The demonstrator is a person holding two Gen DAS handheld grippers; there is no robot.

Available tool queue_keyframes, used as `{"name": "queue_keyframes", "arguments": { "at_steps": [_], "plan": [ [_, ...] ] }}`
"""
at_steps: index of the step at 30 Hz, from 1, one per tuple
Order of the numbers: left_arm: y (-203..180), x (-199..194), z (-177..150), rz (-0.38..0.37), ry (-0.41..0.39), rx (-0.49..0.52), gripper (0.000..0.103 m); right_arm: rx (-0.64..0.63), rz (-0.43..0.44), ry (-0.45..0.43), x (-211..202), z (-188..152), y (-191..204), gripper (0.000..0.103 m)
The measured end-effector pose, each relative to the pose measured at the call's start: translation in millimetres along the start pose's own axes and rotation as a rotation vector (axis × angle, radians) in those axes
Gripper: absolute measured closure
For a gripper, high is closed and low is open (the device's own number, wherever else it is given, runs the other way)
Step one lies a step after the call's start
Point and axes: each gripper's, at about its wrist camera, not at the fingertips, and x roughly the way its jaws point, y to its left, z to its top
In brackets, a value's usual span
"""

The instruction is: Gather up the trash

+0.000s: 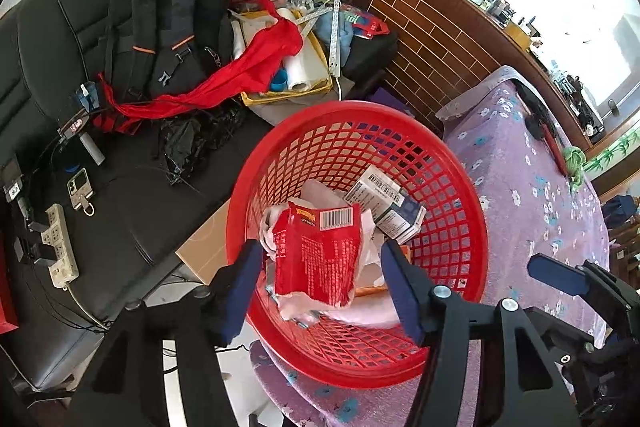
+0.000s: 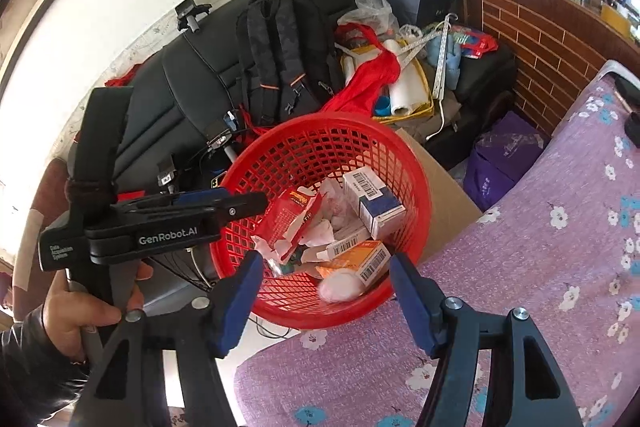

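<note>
A red mesh basket (image 1: 360, 107) stands at the edge of a table with a purple flowered cloth (image 1: 520, 187). In it lie a red snack packet (image 1: 316, 255), a white and blue box (image 1: 384, 203), crumpled white paper and, in the right wrist view, an orange box (image 2: 360, 259) and a blurred white wad (image 2: 340, 285). My left gripper (image 1: 322, 287) hovers open over the basket, its pads clear of the packet on both sides. My right gripper (image 2: 326, 287) is open above the near rim (image 2: 320, 123), holding nothing. One of its fingers (image 1: 556, 273) shows at the right.
Behind the basket a black sofa (image 1: 52, 39) carries a backpack (image 1: 168, 7), a red cloth (image 1: 248, 67), a yellow tray (image 1: 288, 95), a phone and a power strip (image 1: 60, 247). A cardboard box (image 2: 444, 195) and a purple bag (image 2: 500, 163) sit beside the table. A hand (image 2: 80, 311) grips the left tool.
</note>
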Motion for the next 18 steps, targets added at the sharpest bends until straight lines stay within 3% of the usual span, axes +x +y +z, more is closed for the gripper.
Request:
{"name": "queue_keyframes", "arguments": {
  "at_steps": [4,8,12,14,18],
  "plan": [
    [-3.6,-9.4,-2.5,-0.002,-0.02,-0.014,0.034,0.005,-0.008,-0.014,-13.7,-5.3,-3.2,0.033],
    [-9.8,-20.3,-7.2,0.0,-0.048,-0.012,0.02,0.01,-0.028,-0.03,-31.3,-13.2,-10.0,0.033],
    [-17.7,-33.3,-15.4,0.004,-0.081,-0.008,0.015,0.022,-0.043,-0.05,-48.5,-21.7,-16.9,0.03],
    [-23.0,-42.5,-22.0,0.018,-0.102,-0.002,0.004,0.024,-0.051,-0.063,-58.2,-27.9,-19.0,0.026],
    [-34.6,-64.2,-37.7,0.061,-0.156,0.018,0.002,0.012,-0.057,-0.084,-77.2,-42.2,-20.3,0.022]
  ]
}}
